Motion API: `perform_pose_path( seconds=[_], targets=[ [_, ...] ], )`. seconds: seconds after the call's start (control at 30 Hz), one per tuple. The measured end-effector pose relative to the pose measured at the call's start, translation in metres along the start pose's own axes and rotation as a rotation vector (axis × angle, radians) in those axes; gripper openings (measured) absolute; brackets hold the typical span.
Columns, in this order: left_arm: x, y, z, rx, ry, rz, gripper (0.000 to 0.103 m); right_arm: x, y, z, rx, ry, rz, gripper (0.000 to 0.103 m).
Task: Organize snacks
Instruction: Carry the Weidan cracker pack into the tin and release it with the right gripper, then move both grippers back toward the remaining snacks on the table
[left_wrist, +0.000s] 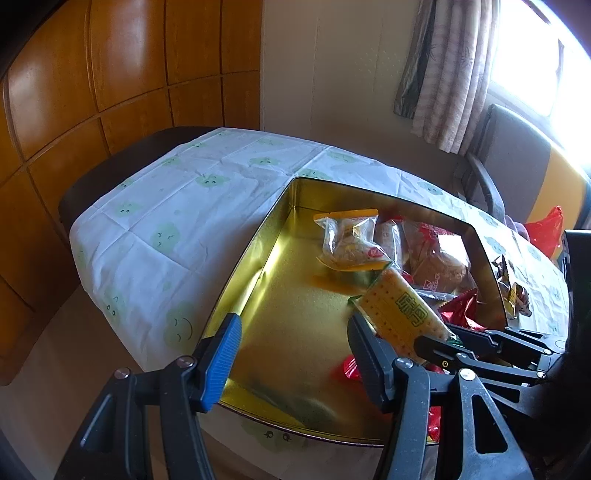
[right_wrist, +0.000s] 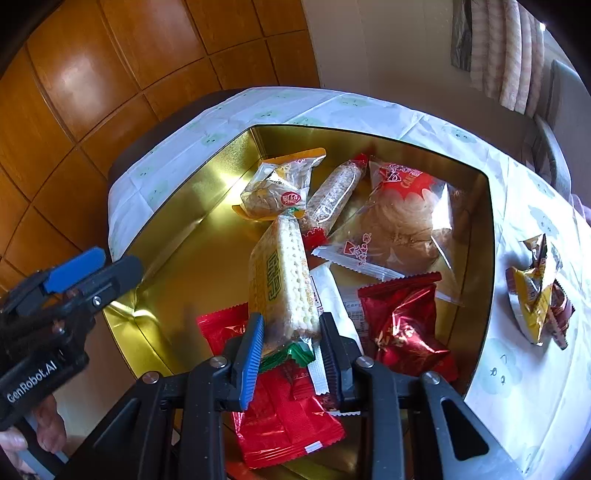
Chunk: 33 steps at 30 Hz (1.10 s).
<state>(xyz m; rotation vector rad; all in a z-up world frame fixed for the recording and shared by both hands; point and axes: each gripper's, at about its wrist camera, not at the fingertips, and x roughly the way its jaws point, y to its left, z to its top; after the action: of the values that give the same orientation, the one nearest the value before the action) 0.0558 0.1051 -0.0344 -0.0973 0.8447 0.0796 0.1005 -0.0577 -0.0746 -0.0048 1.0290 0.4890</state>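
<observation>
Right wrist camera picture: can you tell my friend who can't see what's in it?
The right tool pinches a long yellow cracker packet with green writing over a shiny gold metal tin holding red foil packets and clear-wrapped cakes. Crumpled yellow wrappers lie on the white tablecloth beside the tin.

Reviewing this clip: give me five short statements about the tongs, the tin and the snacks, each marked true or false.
1. The right tongs are shut on the cracker pack. True.
2. The left tongs grip a red packet. False: they are open and hold nothing.
3. The gold tin has no lid on. True.
4. Every snack lies inside the tin. False: the yellow-brown wrappers lie on the tablecloth beside it.
5. The tablecloth is plain red. False: it is white with green faces.
</observation>
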Motion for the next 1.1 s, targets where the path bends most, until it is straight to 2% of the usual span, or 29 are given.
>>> perform_pose_path(
  seconds=[0.33,0.83,1.1],
  targets=[
    [-0.01,-0.008,0.001,0.024,-0.027,-0.014,0.061,-0.016,-0.004,-0.011,0.045,-0.021,-0.021,0.033],
    [-0.021,-0.024,-0.003,0.061,-0.043,-0.036,0.061,-0.062,-0.009,-0.027,0.076,-0.144,-0.093,0.033],
    [-0.024,-0.033,-0.007,0.084,-0.043,-0.046,0.061,-0.078,-0.02,-0.032,0.109,-0.183,-0.123,0.033]
  ],
)
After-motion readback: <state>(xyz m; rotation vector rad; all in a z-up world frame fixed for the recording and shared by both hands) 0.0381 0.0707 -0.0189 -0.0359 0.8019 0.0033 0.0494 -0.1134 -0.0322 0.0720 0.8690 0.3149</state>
